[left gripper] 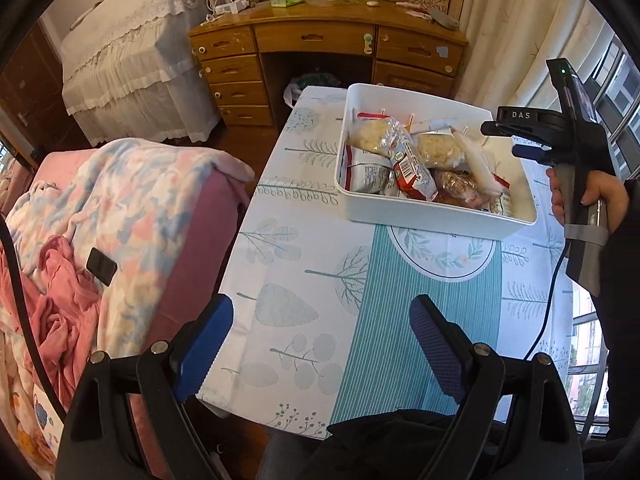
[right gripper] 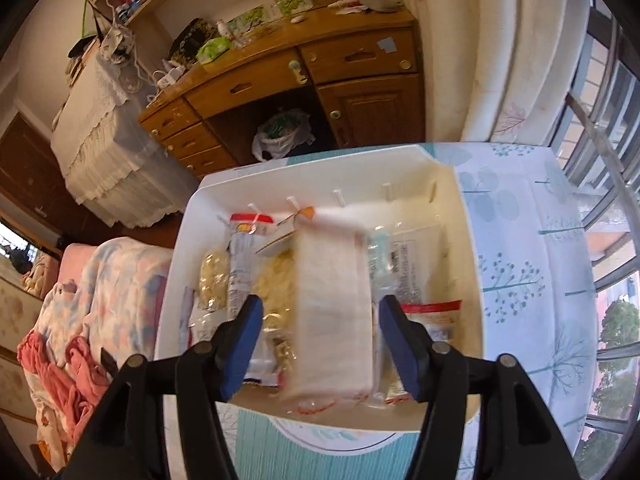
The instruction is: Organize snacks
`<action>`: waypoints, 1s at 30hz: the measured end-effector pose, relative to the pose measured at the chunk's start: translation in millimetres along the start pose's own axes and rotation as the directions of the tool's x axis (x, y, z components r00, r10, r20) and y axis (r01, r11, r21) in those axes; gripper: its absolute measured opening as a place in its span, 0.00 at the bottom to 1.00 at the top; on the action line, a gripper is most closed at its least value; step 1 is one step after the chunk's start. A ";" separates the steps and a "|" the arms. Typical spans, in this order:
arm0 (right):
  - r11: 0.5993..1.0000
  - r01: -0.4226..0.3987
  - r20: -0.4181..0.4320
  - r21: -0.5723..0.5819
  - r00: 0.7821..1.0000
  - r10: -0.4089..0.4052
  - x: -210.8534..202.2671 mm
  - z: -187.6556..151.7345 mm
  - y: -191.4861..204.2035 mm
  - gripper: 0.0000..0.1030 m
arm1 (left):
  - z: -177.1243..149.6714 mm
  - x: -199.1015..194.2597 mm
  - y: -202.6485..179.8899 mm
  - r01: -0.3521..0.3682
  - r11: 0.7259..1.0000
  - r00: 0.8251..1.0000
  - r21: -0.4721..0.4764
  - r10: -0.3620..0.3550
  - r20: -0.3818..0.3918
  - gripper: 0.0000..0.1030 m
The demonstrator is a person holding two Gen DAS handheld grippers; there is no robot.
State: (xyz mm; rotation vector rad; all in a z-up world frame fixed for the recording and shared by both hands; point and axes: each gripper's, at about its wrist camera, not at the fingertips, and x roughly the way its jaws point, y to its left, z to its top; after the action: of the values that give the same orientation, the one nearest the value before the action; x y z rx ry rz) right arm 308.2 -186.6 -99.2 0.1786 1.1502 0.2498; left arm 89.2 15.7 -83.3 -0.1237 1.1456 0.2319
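While right tool (right gripper: 320,344) gapes, blurred white packet (right gripper: 332,312) between pads, apparently untouched, over bin (right gripper: 468,264).

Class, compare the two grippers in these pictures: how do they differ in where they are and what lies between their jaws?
The left gripper hangs over the bare tablecloth; the right gripper is over the white bin. Nothing lies between the left jaws; a blurred white packet lies between the right jaws, untouched by the pads. The left jaws stand wider. Both have blue pads and black frames.

wooden desk (left gripper: 320,36), pink blanket (left gripper: 120,208), curtain (right gripper: 520,40)
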 end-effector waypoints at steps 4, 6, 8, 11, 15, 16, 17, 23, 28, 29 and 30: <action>0.999 0.025 -0.011 0.026 1.000 -0.025 -8.6 -14.1 -5.2 0.73 | 2.1 1.5 3.4 0.044 0.999 0.999 0.006 -0.044 0.003 0.87; 0.998 0.032 -0.028 0.052 0.999 -0.030 -16.0 -31.2 -6.3 0.76 | 2.8 -1.6 5.0 0.064 0.998 0.998 0.016 -0.064 0.022 0.87; 0.998 0.034 -0.044 0.060 0.999 -0.031 -22.3 -49.2 -5.1 0.83 | 1.2 -4.4 8.2 0.094 0.995 0.995 0.025 -0.095 0.038 0.87; 0.996 0.084 -0.076 0.036 0.994 -0.081 -36.8 -79.6 -0.6 0.87 | -0.4 -5.5 11.9 0.131 0.991 0.991 0.030 -0.132 0.032 0.87; 0.993 0.112 -0.083 0.043 0.991 -0.108 -67.7 -118.1 2.4 0.90 | -3.1 -13.3 11.9 0.190 0.978 0.980 0.088 -0.194 0.042 0.87; 0.990 0.129 -0.080 0.053 0.989 -0.125 -77.7 -130.2 3.2 0.90 | -4.4 -16.0 11.8 0.202 0.973 0.977 0.111 -0.207 0.041 0.87; 0.989 0.136 -0.078 0.064 0.988 -0.131 -83.4 -137.5 3.4 0.91 | -6.2 -18.6 11.4 0.211 0.968 0.975 0.134 -0.217 0.037 0.87; 0.978 0.137 -0.065 0.155 0.990 -0.128 -128.3 -191.4 9.2 0.92 | -15.4 -30.8 5.9 0.244 0.952 0.969 0.187 -0.245 -0.015 0.87; 0.980 0.107 -0.069 0.166 0.993 -0.097 -158.1 -218.8 17.3 0.92 | -16.0 -52.0 -6.6 0.266 0.942 0.961 0.203 -0.277 0.024 0.87; 0.983 0.108 -0.078 0.149 0.992 -0.097 -164.8 -222.0 19.8 0.92 | -15.0 -57.1 -10.1 0.261 0.944 0.962 0.202 -0.273 0.033 0.87; 0.985 0.112 -0.087 0.135 0.991 -0.101 -169.3 -223.0 21.2 0.92 | -13.0 -62.3 -12.9 0.261 0.947 0.961 0.188 -0.273 0.043 0.87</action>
State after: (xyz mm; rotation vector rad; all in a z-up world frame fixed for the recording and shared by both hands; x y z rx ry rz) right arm 36.3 -212.0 -34.0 0.2311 1.2530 0.0820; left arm 56.4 -7.0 -32.1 -0.1076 1.0636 -0.1089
